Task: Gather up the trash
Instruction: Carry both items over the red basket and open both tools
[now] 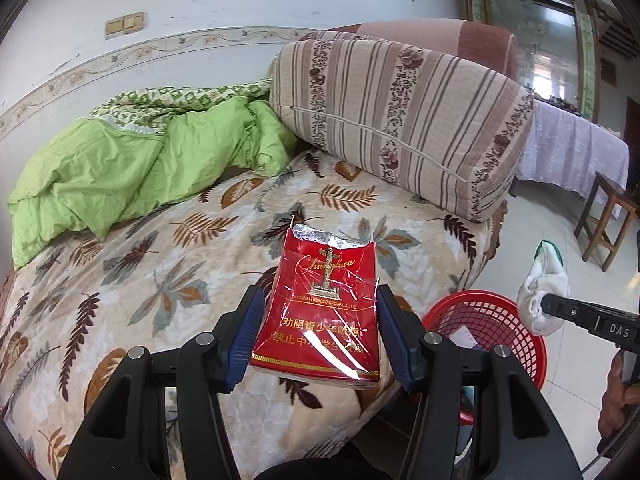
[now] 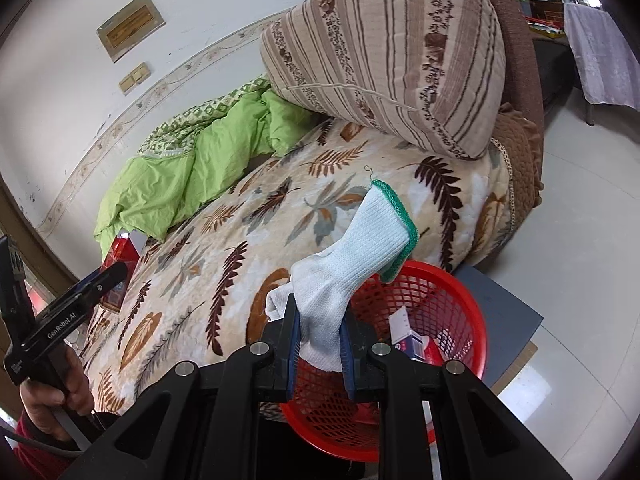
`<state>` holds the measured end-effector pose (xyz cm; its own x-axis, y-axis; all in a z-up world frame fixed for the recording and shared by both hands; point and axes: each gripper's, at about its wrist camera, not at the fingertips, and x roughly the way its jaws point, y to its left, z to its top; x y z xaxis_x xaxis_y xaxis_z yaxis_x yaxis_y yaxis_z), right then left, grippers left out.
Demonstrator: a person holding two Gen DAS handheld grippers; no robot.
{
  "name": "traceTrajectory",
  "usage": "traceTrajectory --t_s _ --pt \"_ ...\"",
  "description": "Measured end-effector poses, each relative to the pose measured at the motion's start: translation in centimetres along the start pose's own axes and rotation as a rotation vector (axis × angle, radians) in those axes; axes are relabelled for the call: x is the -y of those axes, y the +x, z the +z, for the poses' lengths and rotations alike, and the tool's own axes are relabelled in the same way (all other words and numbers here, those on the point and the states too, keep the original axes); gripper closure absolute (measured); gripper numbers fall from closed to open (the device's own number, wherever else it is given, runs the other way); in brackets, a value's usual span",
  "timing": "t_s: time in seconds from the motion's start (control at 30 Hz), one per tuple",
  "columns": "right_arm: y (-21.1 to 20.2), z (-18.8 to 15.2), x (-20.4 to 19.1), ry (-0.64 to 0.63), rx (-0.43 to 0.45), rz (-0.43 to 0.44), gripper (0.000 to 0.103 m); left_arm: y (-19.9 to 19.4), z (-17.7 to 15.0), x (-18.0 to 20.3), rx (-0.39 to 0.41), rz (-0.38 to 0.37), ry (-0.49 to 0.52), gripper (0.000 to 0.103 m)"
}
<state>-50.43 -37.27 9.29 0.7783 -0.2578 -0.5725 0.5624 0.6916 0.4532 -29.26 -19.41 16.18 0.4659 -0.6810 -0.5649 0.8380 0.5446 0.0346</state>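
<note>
My left gripper (image 1: pixel 320 312) is shut on a red cigarette pack (image 1: pixel 320 304) with a torn foil top, held above the leaf-patterned bed (image 1: pixel 140 280). That same cigarette pack (image 2: pixel 120 268) and the left gripper (image 2: pixel 108 276) show at the left edge of the right wrist view. My right gripper (image 2: pixel 320 344) is shut on a white knit glove (image 2: pixel 352 248) with a green cuff, hanging over the rim of a red mesh basket (image 2: pixel 452 308). In the left wrist view the glove (image 1: pixel 544 288) and red mesh basket (image 1: pixel 500 320) sit at the right, beside the bed.
A striped cushion (image 1: pixel 400 120) and a crumpled green quilt (image 1: pixel 140 168) lie at the back of the bed. The basket holds a small carton (image 2: pixel 408 336) and stands on the tiled floor (image 2: pixel 580 240). A wooden stool (image 1: pixel 608 216) and a covered table (image 1: pixel 572 152) stand farther right.
</note>
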Motion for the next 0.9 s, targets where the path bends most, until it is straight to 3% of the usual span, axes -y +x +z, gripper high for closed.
traceTrajectory --t_s 0.53,0.9 --pt "-0.4 -0.1 2.4 -0.018 -0.026 -0.074 0.085 4.3 0.6 7.1 -0.105 -0.274 0.016 0.047" --pt "-0.3 -0.6 2.2 -0.066 -0.054 -0.14 0.085 6.9 -1.1 10.4 -0.187 -0.332 0.061 0.047"
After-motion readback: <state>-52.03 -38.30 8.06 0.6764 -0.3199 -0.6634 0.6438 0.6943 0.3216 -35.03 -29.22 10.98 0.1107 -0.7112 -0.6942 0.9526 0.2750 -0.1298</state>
